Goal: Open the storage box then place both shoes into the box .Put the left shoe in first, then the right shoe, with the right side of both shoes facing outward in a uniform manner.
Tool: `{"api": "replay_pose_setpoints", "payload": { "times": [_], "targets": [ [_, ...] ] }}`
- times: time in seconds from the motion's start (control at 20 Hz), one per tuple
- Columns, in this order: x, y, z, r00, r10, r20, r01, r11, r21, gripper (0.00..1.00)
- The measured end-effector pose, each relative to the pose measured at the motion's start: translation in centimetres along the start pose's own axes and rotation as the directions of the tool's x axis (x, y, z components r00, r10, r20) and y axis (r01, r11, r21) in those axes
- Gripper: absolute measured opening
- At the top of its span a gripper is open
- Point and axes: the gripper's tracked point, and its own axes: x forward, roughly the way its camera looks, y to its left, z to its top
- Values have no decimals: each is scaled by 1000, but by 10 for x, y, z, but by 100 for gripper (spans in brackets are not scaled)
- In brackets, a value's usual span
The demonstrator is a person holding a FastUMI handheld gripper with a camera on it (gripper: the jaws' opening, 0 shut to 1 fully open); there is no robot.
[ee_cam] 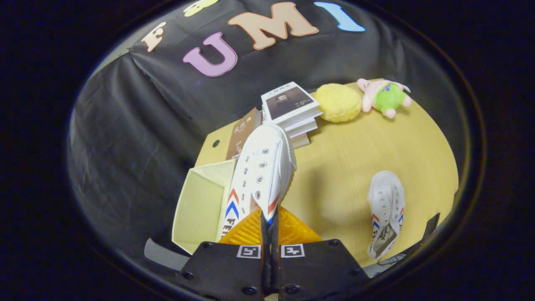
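The gripper (269, 225) had its two fingers pressed almost together, pinching the heel end of one white shoe (261, 175), which hung in the air ahead of them with its toe pointing away. That held shoe showed red and blue chevrons on its side and a row of eyelets. Just left of it, partly under it, stood one box (200, 205), open at the top, pale yellow inside, with nothing visible on the part of its floor that could be seen. To the right of the fingers, well apart from the box, a second white shoe (386, 211) lay on the table (334, 167), its opening turned toward the camera. That made two shoes, one held and one lying.

Beyond the held shoe's toe sat a stack of books (292, 110), at least three, with one more brown book (242, 136) leaning beside the stack. Farther right lay one round yellow cushion (337, 102) and one pink-and-green plush toy (384, 98).
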Motion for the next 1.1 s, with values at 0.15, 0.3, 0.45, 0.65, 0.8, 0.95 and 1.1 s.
{"api": "replay_pose_setpoints", "payload": {
  "times": [0.15,0.3,0.45,0.65,0.8,0.95,1.1],
  "targets": [
    [-2,33,4,999,38,7,-38,999,-19,4],
    [7,67,-5,997,76,-11,-77,996,-45,3],
    [23,96,-24,994,97,-40,-100,992,-72,4],
    [47,120,-52,991,101,-88,-108,990,-85,4],
    [64,135,-69,988,98,-117,-108,990,-86,4],
    [82,143,-84,988,76,-138,-90,991,-103,4],
    [98,145,-98,986,48,-161,-64,993,-101,4]
  ]
}}
